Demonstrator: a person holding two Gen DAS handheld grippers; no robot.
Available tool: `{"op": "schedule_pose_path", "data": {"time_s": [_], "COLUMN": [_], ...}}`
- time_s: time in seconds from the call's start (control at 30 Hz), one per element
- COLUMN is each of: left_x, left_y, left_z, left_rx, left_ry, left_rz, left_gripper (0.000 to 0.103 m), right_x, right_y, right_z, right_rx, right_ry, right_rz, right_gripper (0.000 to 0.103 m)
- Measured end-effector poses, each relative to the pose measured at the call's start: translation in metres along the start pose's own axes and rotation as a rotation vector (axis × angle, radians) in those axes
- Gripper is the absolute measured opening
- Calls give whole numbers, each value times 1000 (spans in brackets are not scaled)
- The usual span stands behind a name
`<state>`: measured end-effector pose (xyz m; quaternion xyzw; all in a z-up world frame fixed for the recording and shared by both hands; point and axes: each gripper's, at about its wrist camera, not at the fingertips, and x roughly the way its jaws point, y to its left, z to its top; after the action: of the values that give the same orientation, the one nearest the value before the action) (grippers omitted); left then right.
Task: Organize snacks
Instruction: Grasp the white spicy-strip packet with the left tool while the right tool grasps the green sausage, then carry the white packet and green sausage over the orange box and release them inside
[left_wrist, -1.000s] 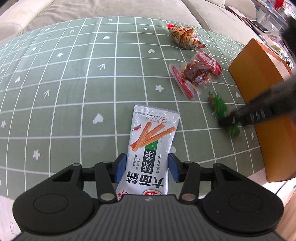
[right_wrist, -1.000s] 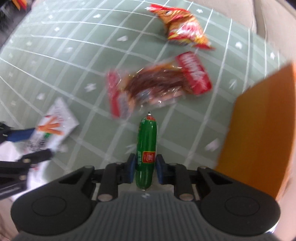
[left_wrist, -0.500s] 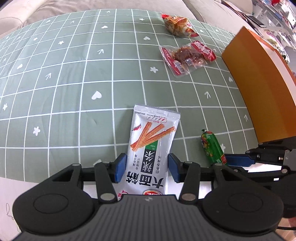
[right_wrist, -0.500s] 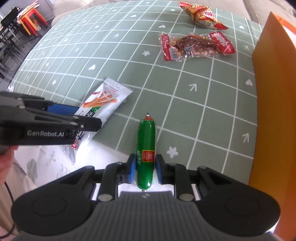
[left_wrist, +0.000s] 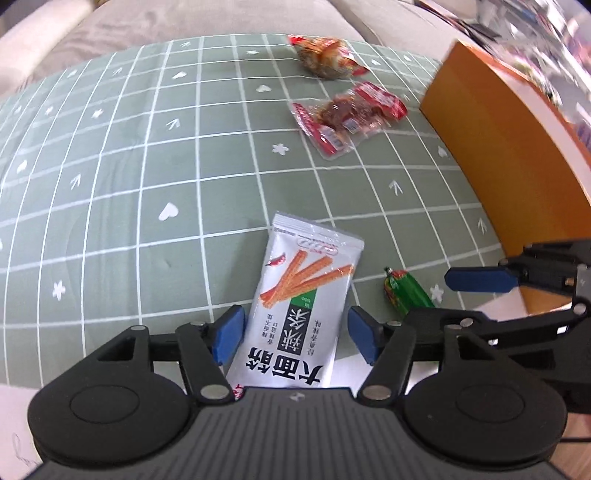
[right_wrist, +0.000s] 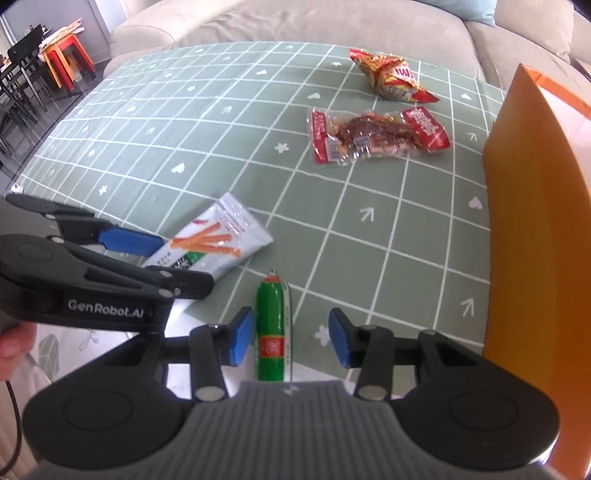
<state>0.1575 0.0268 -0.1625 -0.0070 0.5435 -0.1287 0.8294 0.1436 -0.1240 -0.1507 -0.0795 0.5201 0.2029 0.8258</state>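
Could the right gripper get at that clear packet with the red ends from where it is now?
Probably yes. The right gripper is open, the green sausage lying loose between its jaws, and only bare green cloth lies between it and the clear packet.

Beige fabric sofa (right_wrist: 332, 26) behind the table.
Orange stools (right_wrist: 61, 62) and dark chairs (right_wrist: 18, 74) stand far left, beyond its edge.

Black tongs (right_wrist: 291, 341) — blue pads (right_wrist: 242, 334), silver screws, "GenRobot.AI" lettering.
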Motion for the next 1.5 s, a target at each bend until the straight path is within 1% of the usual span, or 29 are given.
{"op": "schedule_pose_path", "data": {"time_s": [0.07,0.13,0.2,0.23,0.27,0.3,0.33,0.4,0.57,0.67,0.8,0.93,1.07,1.27,1.4,1.5], "left_x": [1,3,5,6,7,7,7,8,7,2,-10,-21,-34,-50,-57,-63], "left_y": [-3,-7,-13,-17,-20,-21,-21,-21,-24,-24,-27,-30,-39,-54,-70,-86], "left_z": [-2,-2,-3,-3,-4,-4,-3,-1,-2,-5,-5,0,3,12,24,32], "left_rx": [27,52,94,118,140,135,123,113,97,73,65,74,115,185,262,357], "left_ry": [-18,-30,-24,-16,-11,-8,1,16,23,22,18,62,91,134,164,173], "left_rz": [20,39,63,81,96,89,93,99,106,98,102,100,102,99,102,124], "left_gripper": [76,77,77,75,73,66,62,59,56,55,54,54,54,54,54,54], "right_x": [0,3,6,7,7,7,7,6,6,6,-1,-12,-22,-45,-65,-78], "right_y": [-3,-2,1,2,3,4,5,5,6,4,2,0,-4,-10,-17,-23], "right_z": [-3,-7,-11,-12,-13,-13,-12,-13,-14,-12,-12,-8,-2,8,16,20], "right_rx": [4,-11,-35,-42,-50,-55,-58,-57,-72,-58,-41,-33,-51,-124,-183,-233], "right_ry": [-2,11,19,17,10,8,7,5,2,13,26,43,73,83,93,109], "right_rz": [23,26,20,14,7,3,0,2,-4,-1,1,16,23,25,33,31], "right_gripper": [43,43,43,42,38,33,30,20,20,19,19,19,19,19,19,19]}}
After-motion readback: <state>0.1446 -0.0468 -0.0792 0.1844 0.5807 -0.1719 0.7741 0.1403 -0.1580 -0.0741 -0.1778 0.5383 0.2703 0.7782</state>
